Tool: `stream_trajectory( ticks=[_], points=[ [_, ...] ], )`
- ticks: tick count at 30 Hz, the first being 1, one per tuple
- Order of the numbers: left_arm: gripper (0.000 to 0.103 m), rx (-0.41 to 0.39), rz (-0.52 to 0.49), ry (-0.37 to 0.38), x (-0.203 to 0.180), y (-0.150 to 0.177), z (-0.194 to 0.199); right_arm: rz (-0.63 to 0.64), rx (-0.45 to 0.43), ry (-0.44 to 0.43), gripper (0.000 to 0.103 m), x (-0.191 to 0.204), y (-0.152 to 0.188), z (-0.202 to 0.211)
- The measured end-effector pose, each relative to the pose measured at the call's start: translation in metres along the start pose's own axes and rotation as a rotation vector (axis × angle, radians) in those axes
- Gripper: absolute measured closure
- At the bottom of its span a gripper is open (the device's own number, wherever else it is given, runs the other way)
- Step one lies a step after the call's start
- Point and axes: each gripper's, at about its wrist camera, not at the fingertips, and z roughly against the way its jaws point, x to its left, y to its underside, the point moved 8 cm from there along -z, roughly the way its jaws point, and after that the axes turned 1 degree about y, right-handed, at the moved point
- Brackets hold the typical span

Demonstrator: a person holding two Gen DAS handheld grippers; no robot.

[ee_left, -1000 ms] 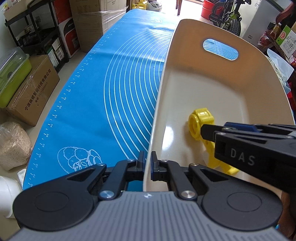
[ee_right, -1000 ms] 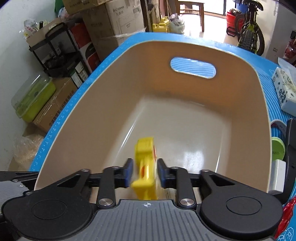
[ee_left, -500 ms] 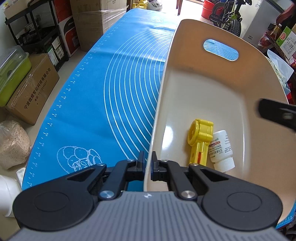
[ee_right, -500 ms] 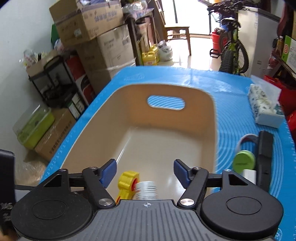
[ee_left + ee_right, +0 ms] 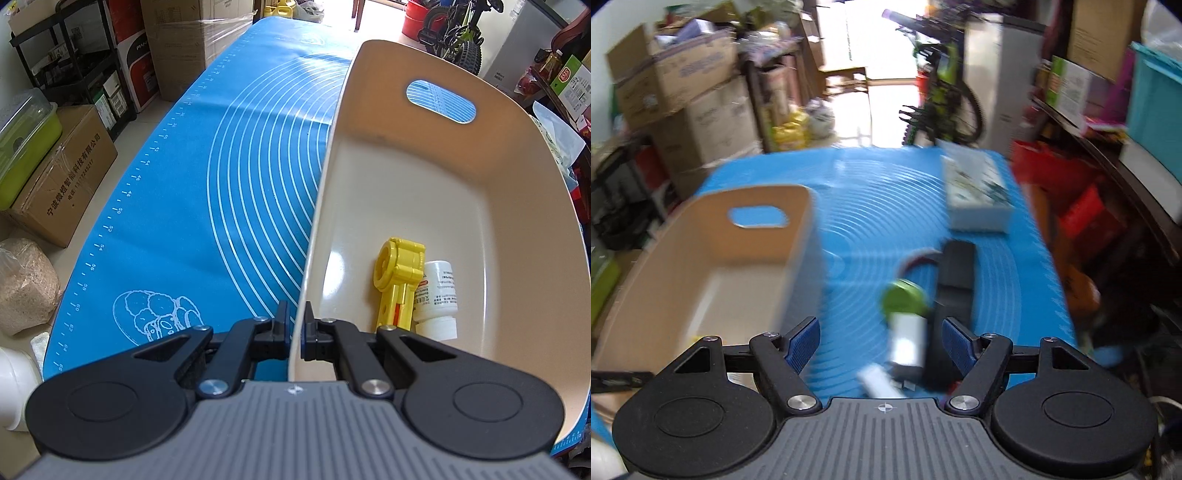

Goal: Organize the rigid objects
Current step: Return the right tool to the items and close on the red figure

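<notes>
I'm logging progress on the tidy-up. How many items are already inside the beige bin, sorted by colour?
Inside the beige bin, seen from the left wrist camera:
Yellow: 1, the yellow plastic toy
White: 1, the white bottle
Total: 2

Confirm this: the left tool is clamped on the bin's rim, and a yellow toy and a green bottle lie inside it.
The bottle is white, not green, as the left wrist view shows. The rest holds: the left tool clamps the bin rim, and the yellow toy lies inside beside the bottle.
</notes>
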Motion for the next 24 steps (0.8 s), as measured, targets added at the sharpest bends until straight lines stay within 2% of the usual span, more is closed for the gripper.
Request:
stream_trajectory(
  ticks=[6, 14, 24],
  points=[
    [0.096, 0.000, 0.000, 0.001, 0.000, 0.000, 0.000, -0.061, 0.079, 0.079, 0.026, -0.039, 0.036, -0.023],
    [0.096, 0.000, -0.001, 0.001, 0.000, 0.000, 0.000, -0.101, 0.173, 0.125, 0.026, -0.055, 0.074, -0.054],
    [0.096, 0.001, 0.003, 0.003, -0.001, 0.000, -0.001, -0.147, 0.191, 0.080, 0.022, -0.063, 0.079, -0.070]
  ],
)
